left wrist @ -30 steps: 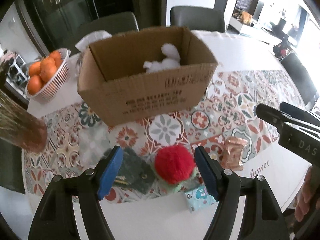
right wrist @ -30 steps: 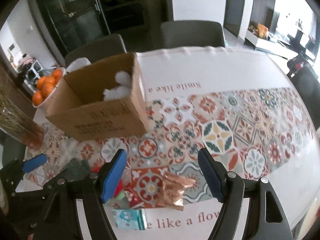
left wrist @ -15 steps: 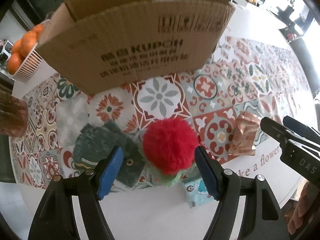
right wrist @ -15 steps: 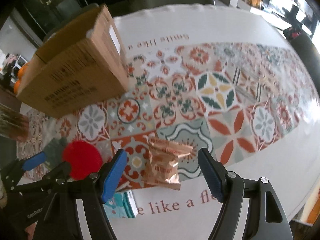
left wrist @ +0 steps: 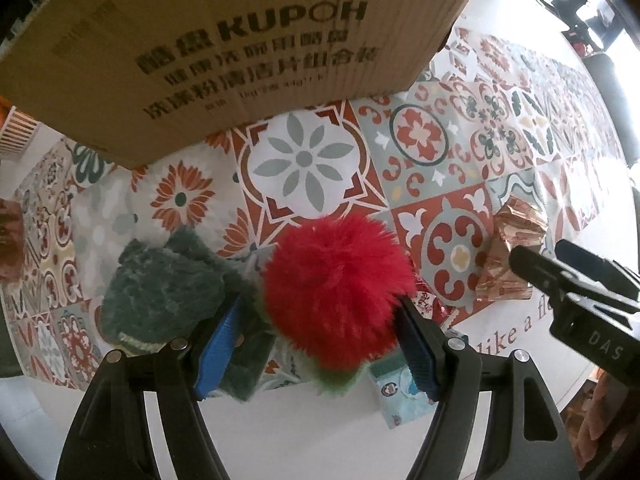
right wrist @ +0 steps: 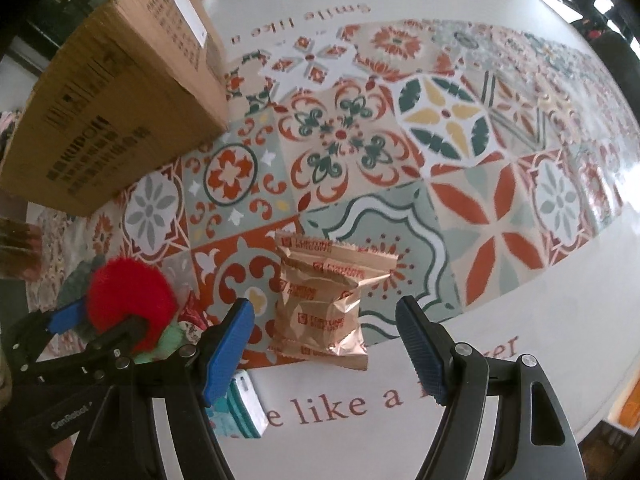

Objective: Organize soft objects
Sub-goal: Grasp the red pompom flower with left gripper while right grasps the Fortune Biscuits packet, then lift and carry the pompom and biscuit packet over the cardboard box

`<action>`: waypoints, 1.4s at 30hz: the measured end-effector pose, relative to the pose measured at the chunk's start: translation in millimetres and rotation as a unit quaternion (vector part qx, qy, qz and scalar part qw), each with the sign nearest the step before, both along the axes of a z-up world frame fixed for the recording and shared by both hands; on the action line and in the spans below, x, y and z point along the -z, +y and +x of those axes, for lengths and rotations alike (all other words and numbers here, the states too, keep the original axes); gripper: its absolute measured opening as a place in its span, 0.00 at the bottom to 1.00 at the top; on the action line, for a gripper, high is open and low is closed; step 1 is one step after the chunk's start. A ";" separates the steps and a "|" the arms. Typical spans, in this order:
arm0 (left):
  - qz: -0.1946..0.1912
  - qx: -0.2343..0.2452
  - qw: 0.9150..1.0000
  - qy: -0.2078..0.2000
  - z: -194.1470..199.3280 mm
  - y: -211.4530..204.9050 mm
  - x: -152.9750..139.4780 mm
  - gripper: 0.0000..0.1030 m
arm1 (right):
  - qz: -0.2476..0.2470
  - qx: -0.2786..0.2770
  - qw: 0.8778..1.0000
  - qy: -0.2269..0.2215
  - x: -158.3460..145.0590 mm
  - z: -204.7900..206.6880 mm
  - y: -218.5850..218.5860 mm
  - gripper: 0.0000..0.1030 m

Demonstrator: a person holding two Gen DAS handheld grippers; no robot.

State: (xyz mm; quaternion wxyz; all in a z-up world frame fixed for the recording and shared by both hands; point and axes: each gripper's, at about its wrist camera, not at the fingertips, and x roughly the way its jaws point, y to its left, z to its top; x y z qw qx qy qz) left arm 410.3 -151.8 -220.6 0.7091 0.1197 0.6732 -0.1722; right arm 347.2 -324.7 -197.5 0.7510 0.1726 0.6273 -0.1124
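A: Left wrist view. Left gripper (left wrist: pixel 320 340): jaws apart, straddling the red pompom (left wrist: pixel 336 292). Fluffy, round, on a green base. Dark green plush (left wrist: pixel 168 296) touches it at 9 o'clock.

B: Risk?

A: The left pad may snag that plush, dragging both.

B: Right wrist view?

A: Right gripper (right wrist: pixel 324 344): jaws apart around nothing, foil packets (right wrist: pixel 324 300) ahead at 12 o'clock. Crinkled, slippery. Cardboard box (right wrist: pixel 112 100) at 10 o'clock, rigid, corrugated.
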 end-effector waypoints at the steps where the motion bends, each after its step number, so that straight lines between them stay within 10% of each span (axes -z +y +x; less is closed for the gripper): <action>1: -0.001 0.000 1.000 0.002 0.4 0.0 1.8 0.71 | 0.003 0.000 1.000 0.004 3.7 0.5 0.7 0.72; 27: -0.049 -0.032 0.998 0.019 7.5 -16.6 34.7 0.40 | 0.019 0.008 1.000 -0.007 40.3 4.0 6.6 0.44; 42: -0.080 -0.052 0.995 -0.036 -20.9 8.5 -8.7 0.39 | 0.026 -0.004 0.997 -0.069 5.3 -13.4 14.6 0.44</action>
